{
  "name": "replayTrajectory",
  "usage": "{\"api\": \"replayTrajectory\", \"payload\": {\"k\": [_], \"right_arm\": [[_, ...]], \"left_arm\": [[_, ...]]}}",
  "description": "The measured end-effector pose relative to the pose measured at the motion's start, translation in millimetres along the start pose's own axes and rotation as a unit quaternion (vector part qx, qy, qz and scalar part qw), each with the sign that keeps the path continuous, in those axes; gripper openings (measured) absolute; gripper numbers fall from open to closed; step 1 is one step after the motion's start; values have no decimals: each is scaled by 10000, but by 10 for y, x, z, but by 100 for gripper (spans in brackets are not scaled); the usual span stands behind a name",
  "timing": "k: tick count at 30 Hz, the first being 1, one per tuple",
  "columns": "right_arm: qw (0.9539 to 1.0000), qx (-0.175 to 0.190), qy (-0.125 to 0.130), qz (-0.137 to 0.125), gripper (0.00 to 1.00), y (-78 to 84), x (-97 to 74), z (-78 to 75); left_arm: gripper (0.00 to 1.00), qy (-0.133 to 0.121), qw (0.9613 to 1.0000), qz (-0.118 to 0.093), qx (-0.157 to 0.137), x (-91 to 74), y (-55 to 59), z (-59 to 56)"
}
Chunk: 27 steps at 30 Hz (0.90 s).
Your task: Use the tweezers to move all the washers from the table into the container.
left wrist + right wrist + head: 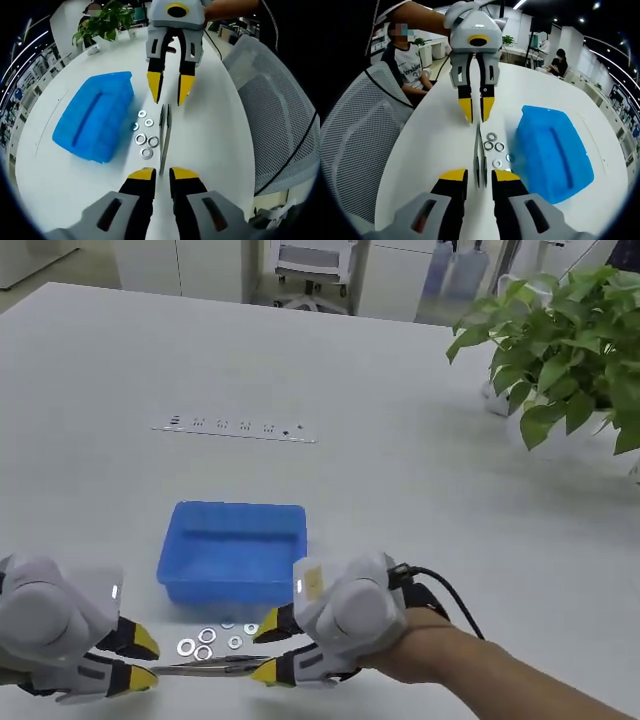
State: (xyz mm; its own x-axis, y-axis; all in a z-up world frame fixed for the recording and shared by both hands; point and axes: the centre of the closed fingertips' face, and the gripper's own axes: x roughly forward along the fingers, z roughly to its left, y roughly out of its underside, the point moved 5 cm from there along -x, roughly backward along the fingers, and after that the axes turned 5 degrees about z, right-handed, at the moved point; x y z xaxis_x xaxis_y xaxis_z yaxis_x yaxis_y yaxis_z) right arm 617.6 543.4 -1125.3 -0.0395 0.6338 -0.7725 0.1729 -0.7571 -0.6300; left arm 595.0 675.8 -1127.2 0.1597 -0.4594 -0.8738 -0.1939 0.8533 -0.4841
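Head view: blue container (pixel 235 550) sat at lower centre of the frame on the white worktop (pixel 400 490), open side up. Washers (pixel 207 637) lay loose in a small cluster on the worktop, just below the container's near wall. Tweezers (pixel 205 666) lay flat under the cluster, running left to right between the two grippers. Left gripper (pixel 145 660) was at lower left and right gripper (pixel 266 647) at lower centre, with a person's arm (pixel 480 665) behind it. The yellow tips of the two faced each other. Power strip (pixel 240 428) lay further up the frame, and a potted plant (pixel 565 340) stood at upper right.

Left gripper view: its own fingers (pixel 142 175) at bottom centre stood a narrow gap apart, with one end of the tweezers right at that gap. Couldn't tell if either pad touched it. The right gripper at top centre had its fingers clearly wider apart, holding nothing, and the tweezers' other end lay just short of its tips. The washers lay left of the tweezers, between them and the container at left of frame.

Right gripper view: its own fingers were parted at bottom centre, and the tweezers' end lay between them with space on each side. The washers were right of the tweezers, with the container further right. Mesh chair back (pixel 365 140) was at left and a seated person (pixel 412 62) at upper left.
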Motion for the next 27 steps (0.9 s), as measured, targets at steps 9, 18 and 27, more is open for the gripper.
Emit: {"api": "replayTrajectory", "payload": {"k": [9,18,27], "right_arm": [[9998,-10,-100,197,17,36,175,3],[9995,-120,-66,278,12,34,207,19],[9991,-258,-32,324,12,26,203,36]], "left_arm": [[11,170,9998,59,45,94,1,-13],[6,233,9997,-7,97,142,13,-10],[6,221,9994,45,275,120,-11,-33]]}}
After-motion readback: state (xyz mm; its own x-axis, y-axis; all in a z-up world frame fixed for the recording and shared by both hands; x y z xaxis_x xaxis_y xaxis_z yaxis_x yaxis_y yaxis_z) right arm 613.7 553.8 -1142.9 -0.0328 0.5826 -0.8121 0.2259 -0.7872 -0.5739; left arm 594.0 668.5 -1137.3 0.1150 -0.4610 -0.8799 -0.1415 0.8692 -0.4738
